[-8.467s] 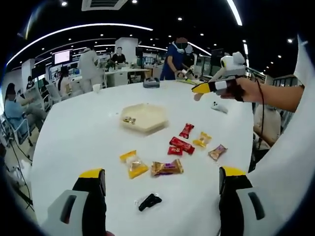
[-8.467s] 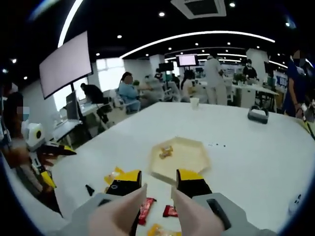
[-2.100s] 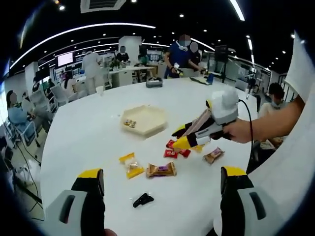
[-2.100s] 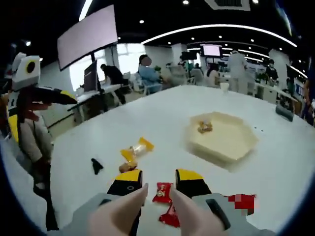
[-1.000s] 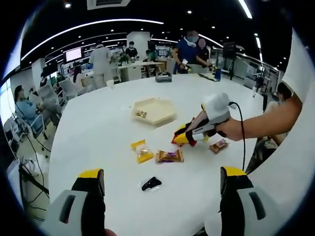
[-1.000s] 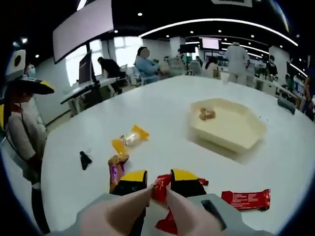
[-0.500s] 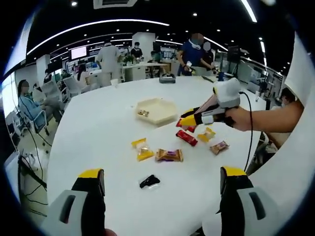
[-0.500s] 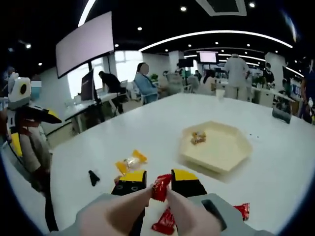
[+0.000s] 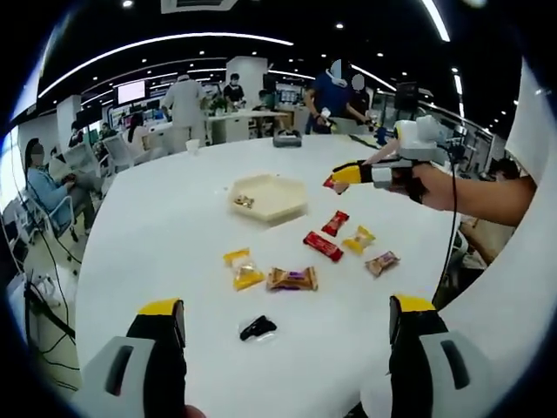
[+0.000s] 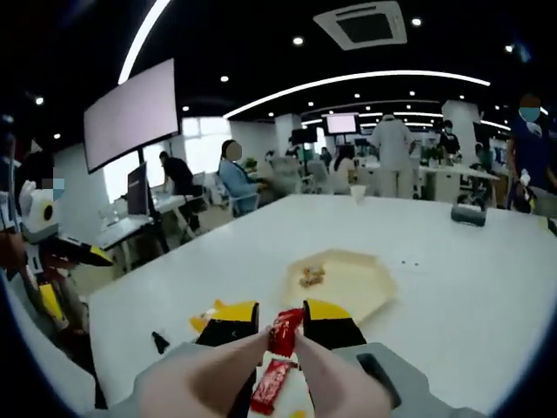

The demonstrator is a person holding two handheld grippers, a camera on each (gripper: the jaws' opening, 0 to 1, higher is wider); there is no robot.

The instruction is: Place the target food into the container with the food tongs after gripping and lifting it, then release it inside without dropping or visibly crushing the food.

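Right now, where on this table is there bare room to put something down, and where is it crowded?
The table is bare on the wide stretch left of the tray, and beyond the tray toward the far edge. The tray holds one small snack, so most of its floor is free. It is crowded just near the tray, where the wrapped candies lie scattered.

The red candy wrapper (image 10: 284, 332) sitting pinched between the right gripper (image 10: 278, 327) tips is showing a glossy, crinkled foil-like film. Those tips are looking like matt black and yellow plastic, their pale finger pads (image 10: 233, 370) smooth and dull. Ahead of them, the hexagonal container (image 10: 344, 283) is reading as smooth, matt cream plastic, and the table (image 10: 470, 287) under it is showing a smooth white surface with a soft sheen.
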